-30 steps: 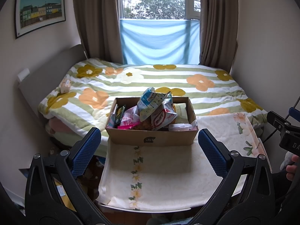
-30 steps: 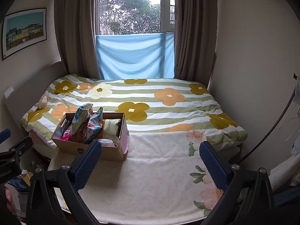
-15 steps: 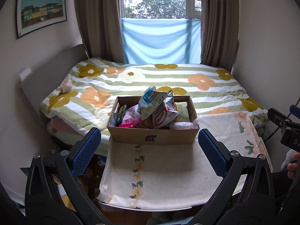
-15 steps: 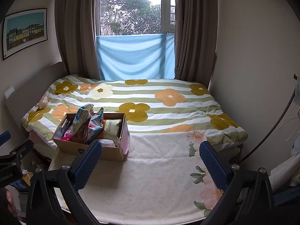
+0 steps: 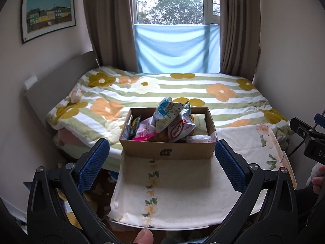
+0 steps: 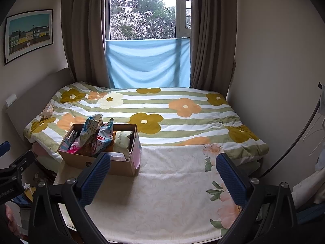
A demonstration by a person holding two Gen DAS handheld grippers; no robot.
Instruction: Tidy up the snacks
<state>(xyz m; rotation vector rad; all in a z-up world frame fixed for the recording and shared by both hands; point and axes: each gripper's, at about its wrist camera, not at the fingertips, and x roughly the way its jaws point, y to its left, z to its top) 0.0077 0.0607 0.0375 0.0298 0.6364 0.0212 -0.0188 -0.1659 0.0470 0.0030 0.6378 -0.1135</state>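
Observation:
A cardboard box [image 5: 168, 152] full of snack packets [image 5: 172, 120] stands at the far left end of a table covered with a floral cloth [image 5: 174, 185]. It also shows in the right wrist view [image 6: 97, 162], with a pale green packet [image 6: 124, 140] at its right end. My left gripper [image 5: 160, 162] is open and empty, held back from the box and facing it. My right gripper [image 6: 162, 177] is open and empty over the cloth [image 6: 172, 193], to the right of the box.
A bed with a flowered striped blanket [image 6: 162, 109] lies right behind the table. A small tissue pack [image 5: 75, 95] rests near the headboard [image 5: 61, 81]. Walls close in on the right; clutter sits on the floor at the left [image 5: 67, 203].
Both views have shifted slightly; the box sits a little lower and closer in the left wrist view. Both grippers stay open.

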